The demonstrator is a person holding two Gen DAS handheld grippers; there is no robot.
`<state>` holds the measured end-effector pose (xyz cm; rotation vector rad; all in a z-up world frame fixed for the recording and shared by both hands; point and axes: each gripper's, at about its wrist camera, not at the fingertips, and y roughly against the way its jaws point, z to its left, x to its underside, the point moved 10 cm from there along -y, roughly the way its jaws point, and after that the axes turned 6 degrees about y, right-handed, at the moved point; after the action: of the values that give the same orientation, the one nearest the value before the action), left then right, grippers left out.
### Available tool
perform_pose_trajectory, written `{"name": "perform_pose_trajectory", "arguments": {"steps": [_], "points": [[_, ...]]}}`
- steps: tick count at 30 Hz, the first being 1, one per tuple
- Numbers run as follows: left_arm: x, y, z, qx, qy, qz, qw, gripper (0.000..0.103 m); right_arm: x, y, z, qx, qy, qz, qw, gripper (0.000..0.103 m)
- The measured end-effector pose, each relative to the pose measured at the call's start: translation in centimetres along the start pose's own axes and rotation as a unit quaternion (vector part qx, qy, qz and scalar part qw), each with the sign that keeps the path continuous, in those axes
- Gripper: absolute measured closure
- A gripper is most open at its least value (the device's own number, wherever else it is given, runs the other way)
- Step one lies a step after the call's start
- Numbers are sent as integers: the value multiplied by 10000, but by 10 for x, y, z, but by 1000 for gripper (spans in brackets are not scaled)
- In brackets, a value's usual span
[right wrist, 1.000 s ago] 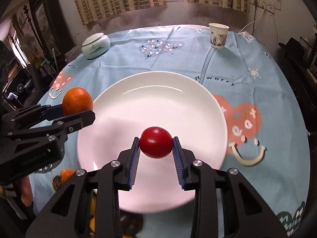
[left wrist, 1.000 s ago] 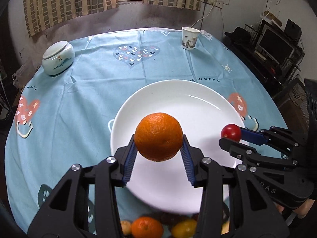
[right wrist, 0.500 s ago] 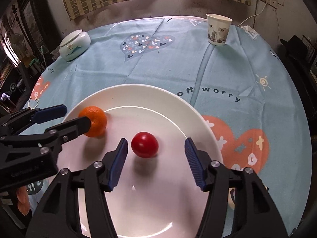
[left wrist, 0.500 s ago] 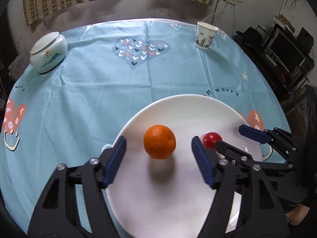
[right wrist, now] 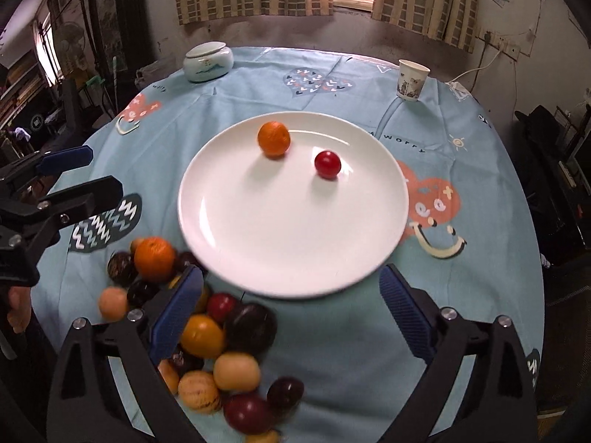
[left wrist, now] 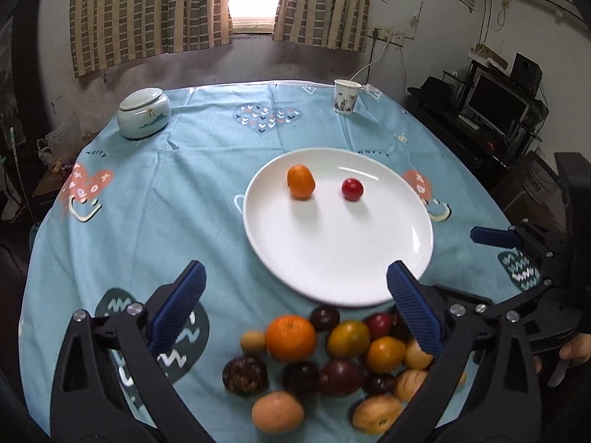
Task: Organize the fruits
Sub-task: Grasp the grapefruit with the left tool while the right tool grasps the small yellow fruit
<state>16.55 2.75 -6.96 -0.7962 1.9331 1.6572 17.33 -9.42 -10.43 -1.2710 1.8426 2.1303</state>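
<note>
A white plate (left wrist: 332, 243) (right wrist: 295, 229) lies on the blue tablecloth. On its far half rest a small orange (left wrist: 301, 181) (right wrist: 273, 139) and a red round fruit (left wrist: 352, 189) (right wrist: 327, 164), both free. My left gripper (left wrist: 293, 277) (right wrist: 99, 171) hangs over the plate's near rim, its jaws opening wide with nothing between them. My right gripper (right wrist: 291, 277) is also opening and holds nothing. A pile of several mixed fruits, with a bigger orange (left wrist: 291, 337) (right wrist: 154, 258), lies below the grippers at the table's near edge.
At the back left of the table stands a lidded ceramic jar (left wrist: 144, 112) (right wrist: 208, 62); a paper cup (left wrist: 346, 96) (right wrist: 412, 80) is at the back right. Shelves with a monitor (left wrist: 498, 107) stand off the table's right side. A hand (left wrist: 574, 350) grips the right tool.
Both grippers let go: the orange and the red fruit now rest on the plate. Both jaws spread wide and pulled back toward the near edge, bringing the fruit pile into view.
</note>
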Motion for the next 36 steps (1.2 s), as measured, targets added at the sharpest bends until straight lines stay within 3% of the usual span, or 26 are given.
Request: {"name": "perform_pose_trajectory", "arguments": {"steps": [5, 9, 13, 22, 23, 25, 26, 28, 31, 36], "points": [[68, 23, 13, -244, -144, -36, 9996, 3, 57, 36, 25, 208, -48, -251, 9995, 2], [107, 24, 25, -278, -22, 247, 9993, 3, 104, 40, 34, 743, -55, -119, 9971, 1], [119, 29, 24, -204, 35, 302, 9993, 3, 128, 34, 43, 586, -147, 58, 9982, 1], [134, 29, 20, -283, -52, 361, 9989, 3, 135, 26, 29, 446, -705, -32, 9965, 3], [135, 27, 23, -290, -26, 392, 9988, 3, 135, 24, 30, 397, -698, -42, 9968, 7], [137, 22, 27, -309, 23, 470, 9984, 3, 136, 18, 31, 279, -681, -23, 9973, 32], [138, 20, 29, -321, 46, 509, 9982, 3, 137, 12, 31, 232, -700, 49, 9973, 36], [140, 16, 33, -325, 81, 575, 9978, 3, 142, 0, 31, 149, -737, 201, 9970, 59], [144, 9, 38, -372, 120, 657, 9971, 3, 143, -1, 36, 71, -663, 220, 9975, 72], [148, -7, 43, -342, 278, 846, 9954, 3, 141, 9, 41, 17, -642, 161, 9978, 73]]}}
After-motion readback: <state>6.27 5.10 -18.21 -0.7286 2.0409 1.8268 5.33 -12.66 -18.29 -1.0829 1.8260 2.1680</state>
